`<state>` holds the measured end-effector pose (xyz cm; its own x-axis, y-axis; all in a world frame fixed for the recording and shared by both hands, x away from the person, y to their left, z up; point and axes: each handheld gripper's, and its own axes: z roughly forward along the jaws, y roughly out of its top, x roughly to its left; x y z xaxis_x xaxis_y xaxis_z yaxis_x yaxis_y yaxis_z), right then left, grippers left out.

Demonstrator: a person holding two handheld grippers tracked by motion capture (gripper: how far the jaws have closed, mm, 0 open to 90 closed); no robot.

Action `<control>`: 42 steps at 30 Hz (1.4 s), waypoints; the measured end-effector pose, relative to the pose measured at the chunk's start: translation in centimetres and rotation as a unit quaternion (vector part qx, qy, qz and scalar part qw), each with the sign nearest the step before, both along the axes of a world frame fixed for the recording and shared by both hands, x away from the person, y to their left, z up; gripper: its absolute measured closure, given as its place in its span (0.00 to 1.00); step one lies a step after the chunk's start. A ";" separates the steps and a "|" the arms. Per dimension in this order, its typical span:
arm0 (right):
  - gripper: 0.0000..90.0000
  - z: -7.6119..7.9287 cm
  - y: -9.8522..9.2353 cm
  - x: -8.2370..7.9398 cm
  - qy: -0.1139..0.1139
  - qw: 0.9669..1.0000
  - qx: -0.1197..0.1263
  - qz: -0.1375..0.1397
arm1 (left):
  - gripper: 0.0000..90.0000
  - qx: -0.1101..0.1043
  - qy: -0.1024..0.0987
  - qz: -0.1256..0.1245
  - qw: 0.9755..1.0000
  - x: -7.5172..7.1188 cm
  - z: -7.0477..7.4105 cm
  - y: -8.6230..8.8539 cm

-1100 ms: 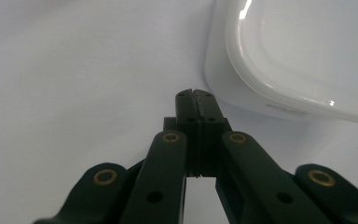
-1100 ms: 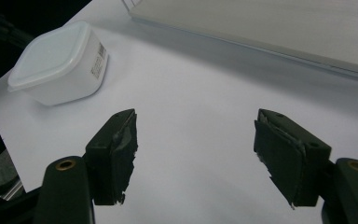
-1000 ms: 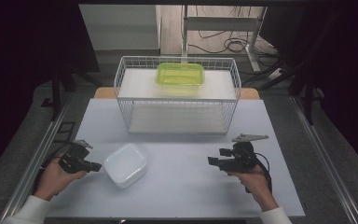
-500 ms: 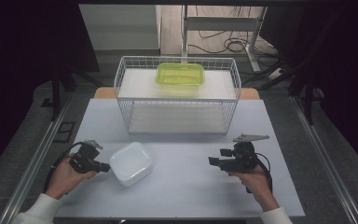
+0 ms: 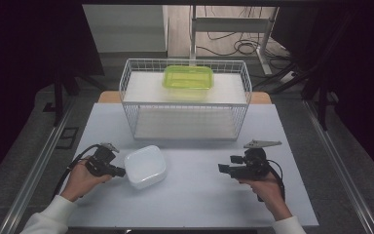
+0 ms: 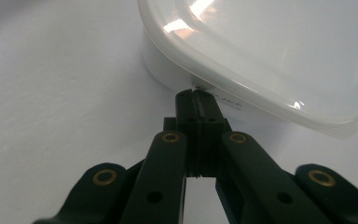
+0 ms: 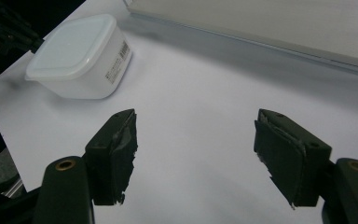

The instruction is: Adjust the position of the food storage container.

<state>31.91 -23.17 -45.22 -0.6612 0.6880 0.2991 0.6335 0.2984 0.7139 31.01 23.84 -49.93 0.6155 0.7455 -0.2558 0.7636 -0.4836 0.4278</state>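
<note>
A white lidded plastic container (image 5: 146,165) sits on the pale table at front left. My left gripper (image 5: 122,172) is shut, and its joined tips touch the container's left side. In the left gripper view the closed jaws (image 6: 196,95) press against the wall just under the lid's rim of the container (image 6: 279,51), with nothing between them. My right gripper (image 5: 221,168) rests at front right, open and pointing left toward the container. In the right gripper view its pads (image 7: 196,135) stand wide apart over bare table, with the container (image 7: 77,56) farther off.
A white wire basket (image 5: 185,105) stands at the back of the table (image 5: 199,200), with a green lidded container (image 5: 188,77) on its top shelf. Metal rails run along both table sides. Cables lie on the floor behind.
My left gripper has moved right with the white container sliding ahead of it toward the table's middle. The right gripper has stayed in place.
</note>
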 end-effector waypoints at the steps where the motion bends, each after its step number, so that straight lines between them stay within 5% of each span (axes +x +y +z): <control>1: 0.33 0.0 0.0 0.0 0.000 1.000 0.000 0.001 | 1.00 -0.001 0.000 0.000 1.000 0.1 0.0 -0.1; 42: 0.33 0.0 -0.2 0.1 0.000 1.000 0.002 -0.001 | 1.00 -0.009 -0.018 -0.059 0.998 5.0 0.1 -10.5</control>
